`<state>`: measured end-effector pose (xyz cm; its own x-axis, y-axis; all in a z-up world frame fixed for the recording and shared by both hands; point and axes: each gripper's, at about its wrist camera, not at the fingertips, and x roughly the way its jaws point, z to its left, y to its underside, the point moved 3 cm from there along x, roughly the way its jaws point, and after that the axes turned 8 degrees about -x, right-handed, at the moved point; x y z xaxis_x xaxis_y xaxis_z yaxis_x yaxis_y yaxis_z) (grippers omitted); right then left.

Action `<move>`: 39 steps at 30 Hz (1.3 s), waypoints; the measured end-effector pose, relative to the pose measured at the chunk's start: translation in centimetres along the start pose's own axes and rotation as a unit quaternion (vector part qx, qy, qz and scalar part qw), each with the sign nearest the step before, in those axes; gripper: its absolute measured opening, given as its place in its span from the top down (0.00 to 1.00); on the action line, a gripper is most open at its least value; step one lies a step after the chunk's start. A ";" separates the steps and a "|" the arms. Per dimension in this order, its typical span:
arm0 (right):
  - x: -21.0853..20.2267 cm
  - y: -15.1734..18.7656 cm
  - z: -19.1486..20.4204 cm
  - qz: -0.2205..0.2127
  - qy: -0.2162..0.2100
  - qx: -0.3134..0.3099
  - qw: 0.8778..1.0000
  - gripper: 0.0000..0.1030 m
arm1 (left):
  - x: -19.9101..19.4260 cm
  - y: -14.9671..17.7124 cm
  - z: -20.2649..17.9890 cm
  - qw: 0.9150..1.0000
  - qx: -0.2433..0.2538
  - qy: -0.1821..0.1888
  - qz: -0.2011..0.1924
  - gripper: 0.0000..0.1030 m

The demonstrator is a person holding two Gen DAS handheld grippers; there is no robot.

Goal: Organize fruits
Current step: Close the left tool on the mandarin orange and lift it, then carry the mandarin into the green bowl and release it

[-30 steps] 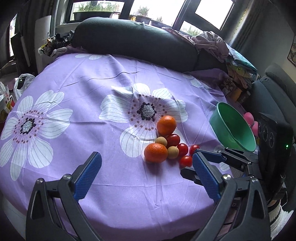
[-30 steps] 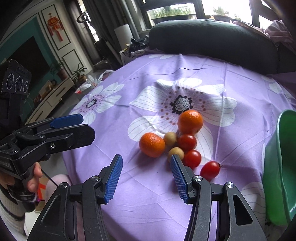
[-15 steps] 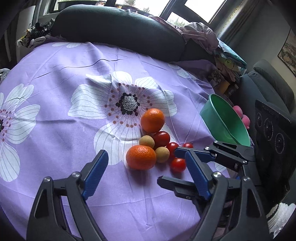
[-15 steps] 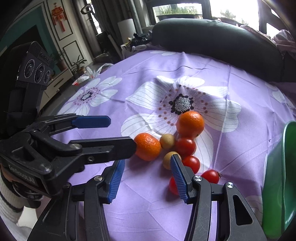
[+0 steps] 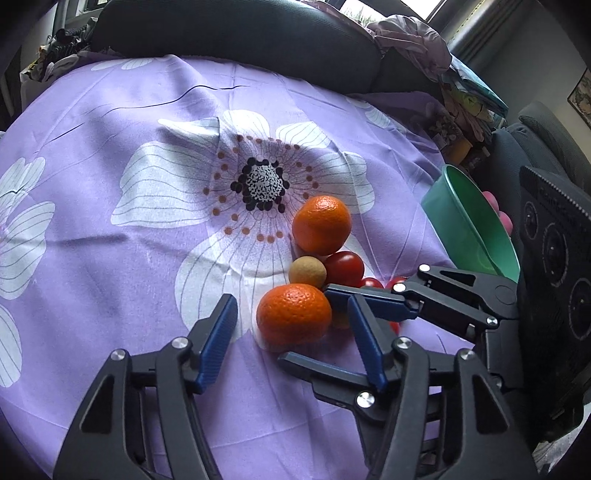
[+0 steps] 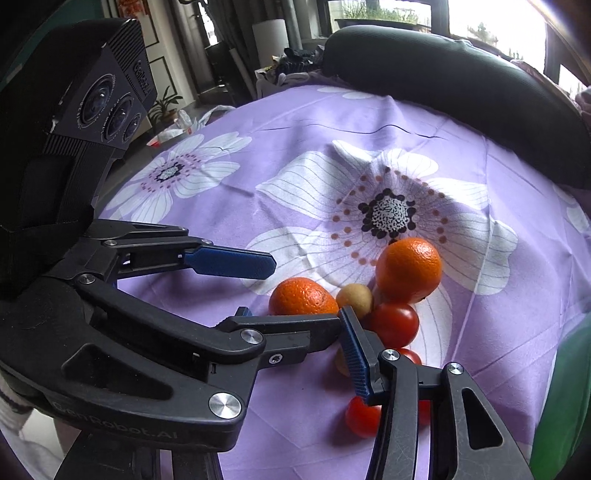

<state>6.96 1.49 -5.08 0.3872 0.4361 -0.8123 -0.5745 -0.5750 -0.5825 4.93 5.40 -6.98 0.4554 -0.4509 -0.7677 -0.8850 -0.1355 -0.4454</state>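
A cluster of fruit lies on the purple flowered cloth: a near orange (image 5: 294, 314) (image 6: 302, 297), a far orange (image 5: 321, 224) (image 6: 409, 269), tan round fruits (image 5: 307, 272) (image 6: 354, 300) and several red tomatoes (image 5: 343, 268) (image 6: 393, 324). My left gripper (image 5: 290, 325) is open, its jaws on either side of the near orange without touching it. My right gripper (image 6: 295, 334) is open, low beside the same fruit; its left finger is hidden behind the left gripper's finger. It shows in the left wrist view (image 5: 369, 321) crossing my right finger.
A green bowl (image 5: 469, 225) (image 6: 565, 398) stands tilted at the cloth's right edge. A dark sofa back (image 5: 236, 33) runs behind the cloth. Piled clothes (image 5: 417, 48) lie at the far right. The cloth drops off at its near edge.
Both grippers have moved forward and down toward the fruit. The left gripper's jaws now bracket the near orange and the two grippers overlap. No fruit has moved.
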 end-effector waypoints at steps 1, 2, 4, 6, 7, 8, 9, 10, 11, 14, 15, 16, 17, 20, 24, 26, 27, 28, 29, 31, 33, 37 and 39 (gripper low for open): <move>0.3 0.1 -0.2 0.007 -0.003 0.002 1.000 0.56 | 0.3 0.1 0.0 1.000 0.000 0.002 0.005 0.49; 0.6 0.1 -0.2 0.010 -0.006 0.004 1.000 0.56 | 0.4 0.1 0.0 1.000 0.000 0.000 0.007 0.50; 1.0 0.2 -0.3 0.016 -0.005 0.007 1.000 0.57 | 0.6 0.0 0.1 1.000 -0.002 -0.001 0.007 0.50; 1.2 0.2 -0.5 0.016 -0.008 0.013 1.000 0.57 | 0.6 -0.1 0.3 1.000 -0.005 0.003 0.007 0.51; 1.3 0.2 -0.6 0.014 -0.009 0.015 1.000 0.56 | 0.6 -0.2 0.4 1.000 -0.004 0.005 0.007 0.51; 1.3 0.1 -0.6 0.014 -0.010 0.015 1.000 0.56 | 0.6 -0.2 0.4 1.000 -0.003 0.006 0.006 0.52; 1.3 0.1 -0.6 0.014 -0.011 0.015 1.000 0.56 | 0.6 -0.3 0.4 1.000 -0.002 0.007 0.006 0.53; 1.3 0.1 -0.7 0.014 -0.012 0.015 1.000 0.56 | 0.5 -0.3 0.4 1.000 -0.001 0.007 0.005 0.53; 1.3 0.0 -0.7 0.015 -0.014 0.016 1.000 0.56 | 0.6 -0.3 0.5 1.000 -0.002 0.008 0.005 0.53; 1.4 -0.1 -0.9 0.019 -0.021 0.020 0.999 0.56 | 0.6 -0.5 0.7 1.000 -0.005 0.015 0.006 0.58; 1.5 -0.2 -0.9 0.020 -0.022 0.021 0.999 0.56 | 0.5 -0.5 0.7 1.000 -0.005 0.016 0.005 0.58; 1.5 -0.2 -0.9 0.020 -0.022 0.020 0.999 0.56 | 0.6 -0.6 0.8 1.000 -0.006 0.016 0.005 0.58; 1.6 -0.3 -0.9 0.021 -0.021 0.019 0.999 0.56 | 0.6 -0.6 0.8 1.000 -0.006 0.017 0.005 0.58; 1.5 -0.3 -1.0 0.019 -0.023 0.018 0.999 0.57 | 0.5 -0.7 0.8 1.000 -0.011 0.021 0.005 0.58; 1.4 -0.3 -0.9 0.014 -0.023 0.017 0.999 0.58 | 0.2 -0.7 0.5 1.000 -0.006 0.017 -0.002 0.59; 1.2 -0.2 -0.9 0.009 -0.023 0.019 1.000 0.58 | -0.1 -0.5 0.2 1.000 -0.002 0.014 -0.003 0.59; 1.0 -0.1 -0.8 0.007 -0.022 0.018 1.000 0.58 | -0.3 -0.5 0.0 1.000 0.000 0.013 -0.005 0.59; 0.8 -0.1 -0.7 0.004 -0.021 0.019 1.000 0.58 | -0.4 -0.4 -0.3 1.000 0.003 0.011 -0.006 0.59; 0.6 0.0 -0.6 0.001 -0.021 0.020 1.000 0.58 | -0.6 -0.4 -0.6 1.000 0.006 0.010 -0.008 0.59; 0.0 0.1 -0.4 -0.006 -0.017 0.021 1.000 0.58 | -1.1 -0.3 -1.3 1.000 0.013 0.007 -0.015 0.59; -0.9 0.2 -0.3 -0.016 -0.014 0.022 1.000 0.58 | -1.7 -0.2 -2.1 0.999 0.022 0.005 -0.022 0.59; -3.1 0.5 0.0 -0.039 -0.001 0.024 0.999 0.58 | -2.8 -0.1 -4.2 0.998 0.047 0.005 -0.036 0.59; -4.5 0.8 -0.1 -0.052 0.007 0.028 0.998 0.58 | -3.4 0.0 -5.5 0.997 0.062 0.006 -0.043 0.59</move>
<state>4.84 -0.95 -1.88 0.4572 0.4813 -0.7479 -0.5692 -0.4877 -0.6619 2.90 2.09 -1.85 0.5280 -0.4529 -0.7184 -0.8231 -0.0647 -0.5641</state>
